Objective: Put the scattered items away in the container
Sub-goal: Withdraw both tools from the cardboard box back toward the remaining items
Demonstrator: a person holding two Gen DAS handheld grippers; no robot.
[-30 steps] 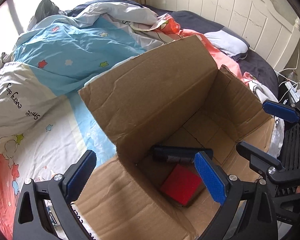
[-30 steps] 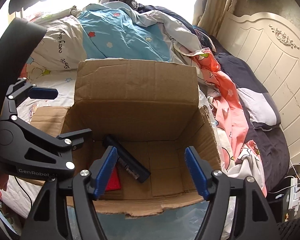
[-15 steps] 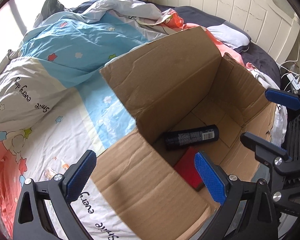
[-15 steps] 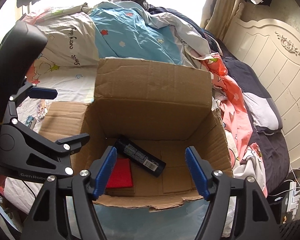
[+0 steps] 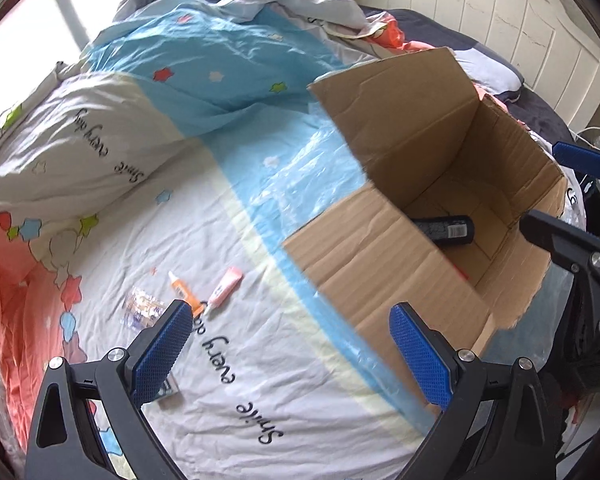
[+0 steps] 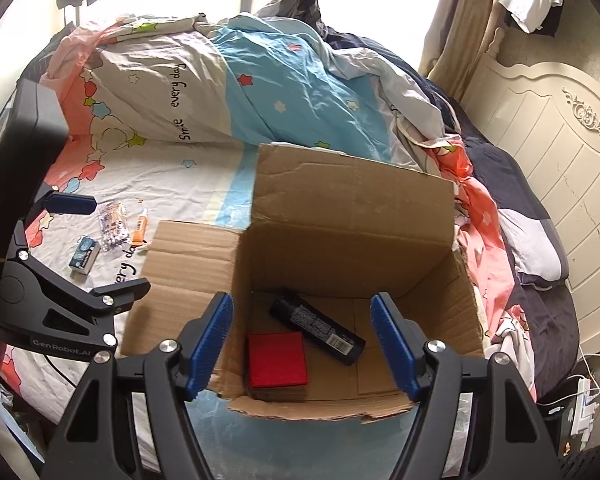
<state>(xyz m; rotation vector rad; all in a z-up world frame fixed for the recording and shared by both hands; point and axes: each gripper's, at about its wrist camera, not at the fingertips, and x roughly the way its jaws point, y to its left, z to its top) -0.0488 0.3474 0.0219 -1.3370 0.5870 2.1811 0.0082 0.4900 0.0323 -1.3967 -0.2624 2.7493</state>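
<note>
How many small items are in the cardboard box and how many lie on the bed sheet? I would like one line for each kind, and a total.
In the cardboard box:
black bottle: 1
red flat box: 1
On the bed sheet:
orange-capped tube: 1
pink tube: 1
clear plastic packet: 1
small blue-and-white box: 1
Total: 6

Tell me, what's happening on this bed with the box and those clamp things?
A person is tidying small items into the cardboard box, with a two-finger tool in each hand. A black bottle and a red box already lie inside. Both the left gripper and the right gripper are open and empty. An orange tube, a pink tube and a clear packet wait on the sheet.
</note>
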